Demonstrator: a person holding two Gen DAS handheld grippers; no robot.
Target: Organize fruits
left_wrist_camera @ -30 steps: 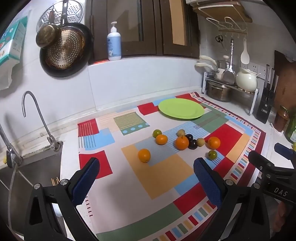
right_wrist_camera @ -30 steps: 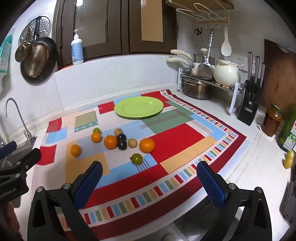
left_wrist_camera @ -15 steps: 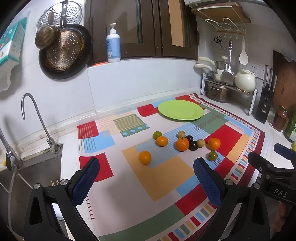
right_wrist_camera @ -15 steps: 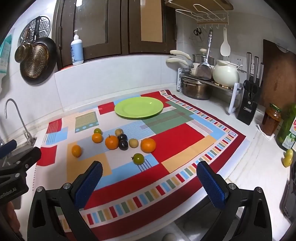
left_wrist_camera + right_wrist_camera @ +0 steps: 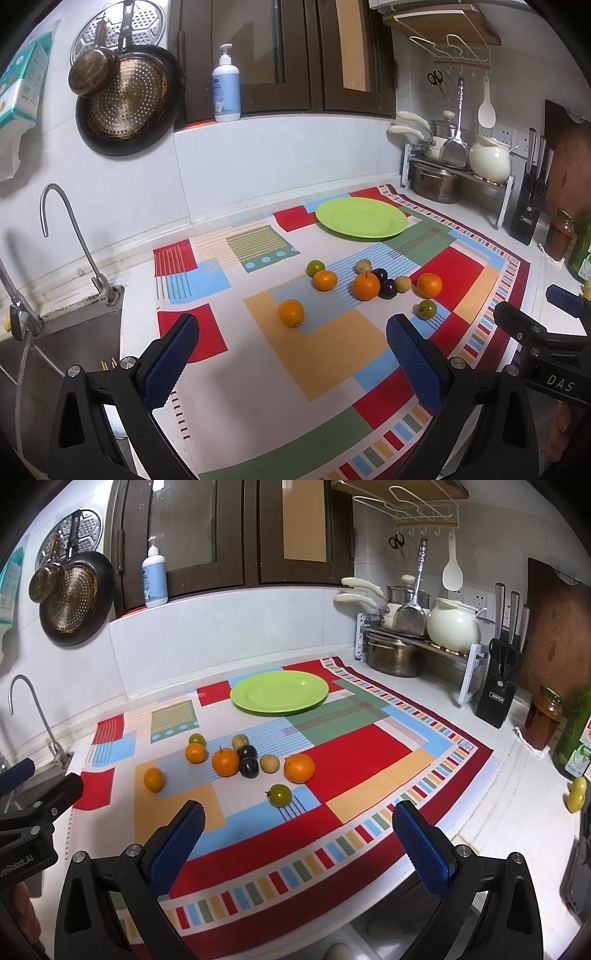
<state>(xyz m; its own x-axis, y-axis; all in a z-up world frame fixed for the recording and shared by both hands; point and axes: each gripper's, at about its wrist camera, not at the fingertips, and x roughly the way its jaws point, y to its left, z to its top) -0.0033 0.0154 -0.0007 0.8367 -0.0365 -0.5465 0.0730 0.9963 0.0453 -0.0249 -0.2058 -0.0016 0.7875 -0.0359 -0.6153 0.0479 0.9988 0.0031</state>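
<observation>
Several small fruits lie loose on a colourful patterned mat (image 5: pixel 325 354): oranges (image 5: pixel 291 313) (image 5: pixel 299 768), green ones (image 5: pixel 280 795) (image 5: pixel 316 267), two dark plums (image 5: pixel 249 767) and pale brown ones (image 5: pixel 270 763). An empty green plate (image 5: pixel 361 218) (image 5: pixel 279 692) sits at the mat's far side. My left gripper (image 5: pixel 291 354) is open and empty, above the mat's near part, short of the fruits. My right gripper (image 5: pixel 299 834) is open and empty, over the mat's front border.
A sink (image 5: pixel 55 332) with a tap (image 5: pixel 70 236) lies to the left. A rack with pots (image 5: pixel 417 642), a knife block (image 5: pixel 498 698), a jar (image 5: pixel 545 723) and a bottle (image 5: pixel 576 734) stand at the right. Pans (image 5: pixel 122 99) hang on the wall.
Both grippers have drifted slightly; the view shifts a little. The fruits and the plate have not moved. Both grippers stay open.
</observation>
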